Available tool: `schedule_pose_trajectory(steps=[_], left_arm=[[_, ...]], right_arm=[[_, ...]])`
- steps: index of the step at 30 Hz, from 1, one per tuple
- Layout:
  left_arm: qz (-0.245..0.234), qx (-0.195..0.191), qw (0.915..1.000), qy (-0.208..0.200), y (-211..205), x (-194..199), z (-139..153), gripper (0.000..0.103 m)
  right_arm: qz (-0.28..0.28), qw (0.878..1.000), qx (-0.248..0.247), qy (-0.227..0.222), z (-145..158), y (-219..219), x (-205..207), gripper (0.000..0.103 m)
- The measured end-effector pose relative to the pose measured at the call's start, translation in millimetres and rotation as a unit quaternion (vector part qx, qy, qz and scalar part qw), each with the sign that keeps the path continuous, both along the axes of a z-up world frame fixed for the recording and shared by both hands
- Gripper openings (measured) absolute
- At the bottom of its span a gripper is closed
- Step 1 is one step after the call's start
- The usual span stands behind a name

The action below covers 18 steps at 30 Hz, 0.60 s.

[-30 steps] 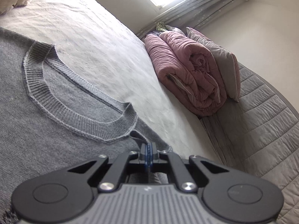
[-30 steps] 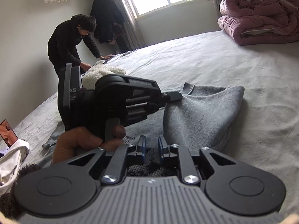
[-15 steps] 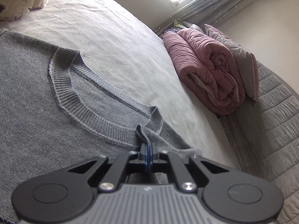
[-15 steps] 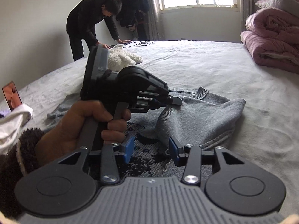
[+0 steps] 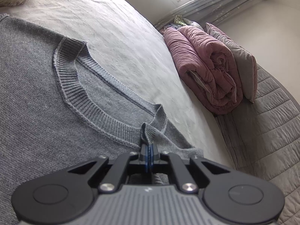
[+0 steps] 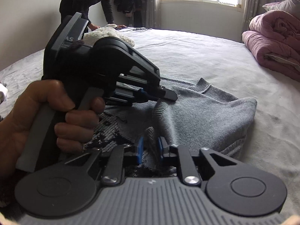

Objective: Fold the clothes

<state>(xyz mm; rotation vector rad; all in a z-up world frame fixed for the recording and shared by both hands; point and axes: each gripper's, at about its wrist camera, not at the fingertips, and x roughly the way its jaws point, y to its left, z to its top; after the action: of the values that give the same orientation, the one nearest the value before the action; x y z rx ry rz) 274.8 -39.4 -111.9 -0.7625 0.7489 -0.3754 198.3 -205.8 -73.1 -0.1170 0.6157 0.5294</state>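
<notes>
Grey knit is the story: the sweater (image 5: 37,97) lies spread on the bed (image 5: 120,43), ribbed collar (image 5: 75,86) open toward the pink rolled duvet (image 5: 206,65) at the far end. Left gripper (image 5: 149,150) has its fingers clenched tight on a pinch of fabric just beside the collar's near corner, the cloth standing up in a small ridge above the blue pads. From the right wrist view, the left hand (image 6: 48,116) squeezes that tool's handle, its tip down on the sweater's shoulder. Right gripper (image 6: 150,148) sits low over a bunched, darker patterned part of the knit; its jaws have just been closing, a fold of fabric rises between the blue fingers (image 6: 139,150), and they look closed on it. A white fluffy garment (image 6: 110,35) lies further up the bed, where another person (image 6: 90,1) leans over.
</notes>
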Motion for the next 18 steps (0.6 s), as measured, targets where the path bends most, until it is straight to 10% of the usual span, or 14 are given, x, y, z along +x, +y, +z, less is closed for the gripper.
schedule_pose_trajectory(steps=[10, 18], left_arm=[[0.007, 0.021, 0.9995, -0.023, 0, -6, 13, 0.002], [0.033, 0.062, 0.9967, -0.04, 0, -13, 20, 0.0]], right_arm=[[-0.002, 0.956, 0.28, 0.089, 11, -78, 20, 0.004], [0.016, 0.951, 0.282, 0.126, 3, -65, 22, 0.005]])
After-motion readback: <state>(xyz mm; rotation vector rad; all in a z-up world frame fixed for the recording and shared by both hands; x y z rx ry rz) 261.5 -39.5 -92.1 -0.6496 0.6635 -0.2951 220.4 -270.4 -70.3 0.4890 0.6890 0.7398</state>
